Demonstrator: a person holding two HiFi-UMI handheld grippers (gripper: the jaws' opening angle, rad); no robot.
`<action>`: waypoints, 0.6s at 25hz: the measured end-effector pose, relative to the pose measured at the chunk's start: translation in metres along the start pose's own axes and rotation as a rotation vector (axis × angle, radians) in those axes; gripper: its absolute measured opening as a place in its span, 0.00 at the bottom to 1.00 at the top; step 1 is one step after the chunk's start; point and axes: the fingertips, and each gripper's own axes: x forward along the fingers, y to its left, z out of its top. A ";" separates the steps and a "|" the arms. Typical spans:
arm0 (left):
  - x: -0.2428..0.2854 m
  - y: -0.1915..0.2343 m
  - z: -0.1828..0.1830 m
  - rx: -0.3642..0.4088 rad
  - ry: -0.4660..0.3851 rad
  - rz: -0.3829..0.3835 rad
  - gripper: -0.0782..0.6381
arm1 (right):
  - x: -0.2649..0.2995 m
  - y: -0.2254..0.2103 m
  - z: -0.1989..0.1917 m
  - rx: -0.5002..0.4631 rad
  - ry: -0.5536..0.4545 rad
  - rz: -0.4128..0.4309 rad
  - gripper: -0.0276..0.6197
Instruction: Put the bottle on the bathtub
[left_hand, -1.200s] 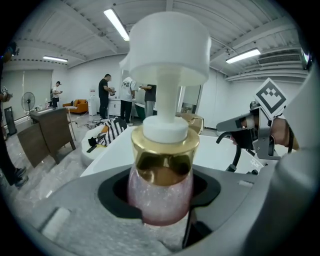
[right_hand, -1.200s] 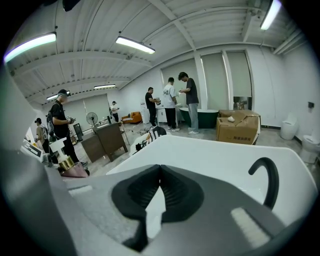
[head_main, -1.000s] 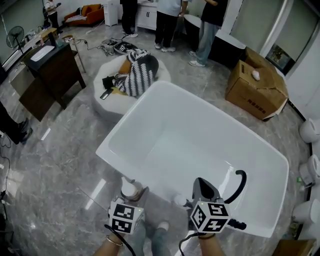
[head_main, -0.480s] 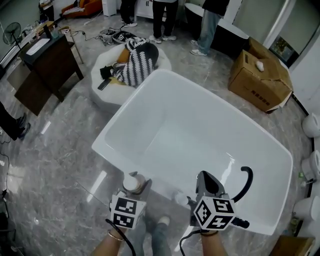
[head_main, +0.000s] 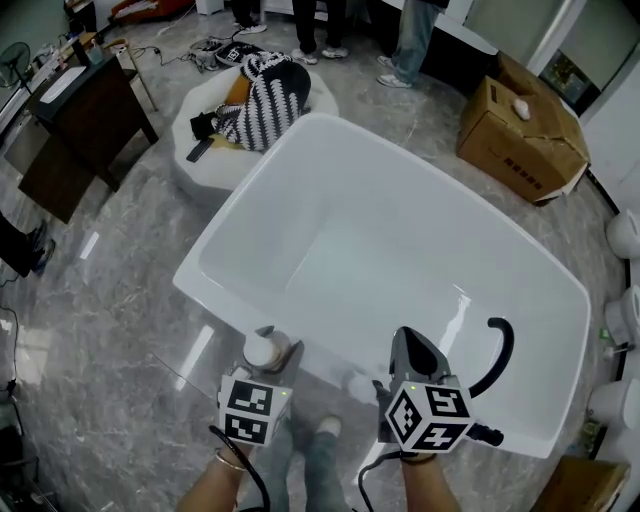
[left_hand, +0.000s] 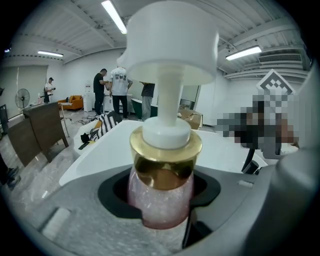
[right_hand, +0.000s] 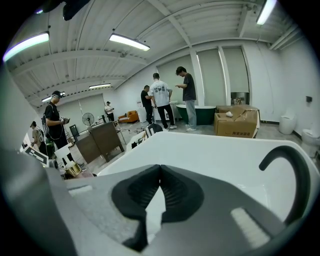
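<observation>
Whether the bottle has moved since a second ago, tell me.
Yes. The bottle, clamped in the left gripper, has edged closer to the tub's near rim.

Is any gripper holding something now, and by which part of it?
The left gripper holds the pump bottle by its pink body, under the gold collar. The right gripper is shut, empty.

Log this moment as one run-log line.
left gripper: shut on pink pump bottle | right gripper: shut, empty | placement: not yet on bathtub, held beside its near rim
</observation>
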 end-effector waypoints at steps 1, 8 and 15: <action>0.003 0.000 -0.002 -0.001 -0.001 0.000 0.42 | 0.001 -0.001 -0.001 0.002 0.002 -0.001 0.05; 0.013 -0.002 0.003 0.018 -0.006 -0.013 0.42 | 0.005 -0.005 -0.004 0.015 0.007 -0.006 0.05; 0.021 -0.007 -0.002 0.023 0.013 -0.021 0.42 | 0.005 -0.012 -0.005 0.026 0.010 -0.015 0.05</action>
